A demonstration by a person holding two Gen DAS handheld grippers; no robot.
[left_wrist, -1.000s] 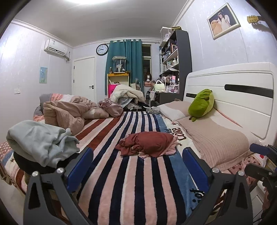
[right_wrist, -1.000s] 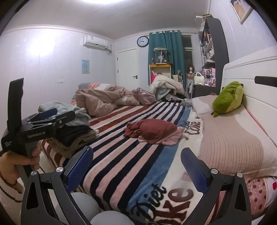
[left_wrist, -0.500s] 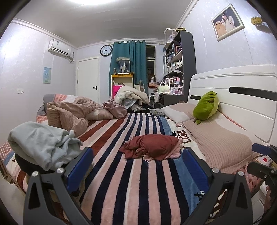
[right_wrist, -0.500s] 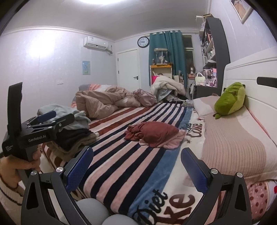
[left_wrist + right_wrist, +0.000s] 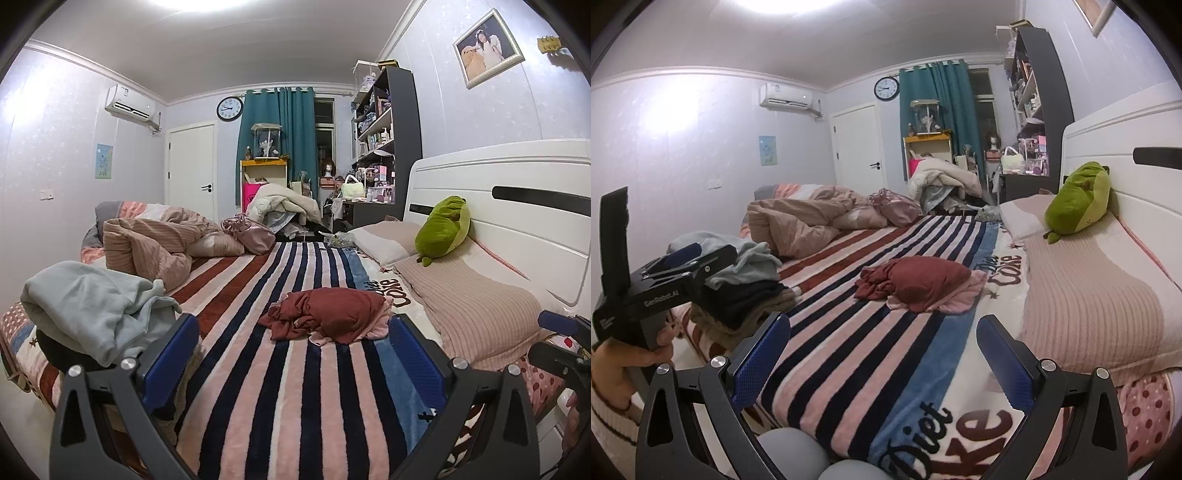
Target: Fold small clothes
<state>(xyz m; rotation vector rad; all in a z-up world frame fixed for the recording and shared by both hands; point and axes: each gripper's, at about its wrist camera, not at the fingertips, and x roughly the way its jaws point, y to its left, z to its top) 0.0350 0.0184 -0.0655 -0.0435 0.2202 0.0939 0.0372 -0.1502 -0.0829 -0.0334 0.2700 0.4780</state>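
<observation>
A red cloth (image 5: 328,314) lies in a bunch in the middle of the bed (image 5: 295,387), on the striped blanket. A bit of pink cloth (image 5: 373,328) peeks out from under it. Nothing lies between the cloth and the tools; only bare blanket is there.

The left tool (image 5: 293,354) is wide open and holds nothing. Its two blue pads (image 5: 170,354) hang over the near edge of the bed, one on each side of the red cloth. The right tool (image 5: 882,358) is wide open too, and empty. It sits low by the blue stripe with the big words on it.

Around the bed there is one green plush toy (image 5: 443,229) leaning on the white headboard (image 5: 517,206). Two pillows (image 5: 469,299) lie in a row under it. At the left edge is one pile of clothes (image 5: 92,306), with a pale blue top lying on a dark one. Farther back is one crumpled pink quilt (image 5: 147,247) and one shiny pink bag (image 5: 251,236). One round clock (image 5: 229,108) hangs beside a green curtain (image 5: 291,147).

Only the right view shows the left tool from the side (image 5: 665,280), with a hand (image 5: 635,362) gripping its handle, just in front of the clothes pile. It also shows two grey round shapes (image 5: 790,454) at the bottom; I cannot tell what they are. Only the left view shows the whole framed photo (image 5: 487,48) on the wall, and a small part of the right tool (image 5: 561,343) at the far right edge.
</observation>
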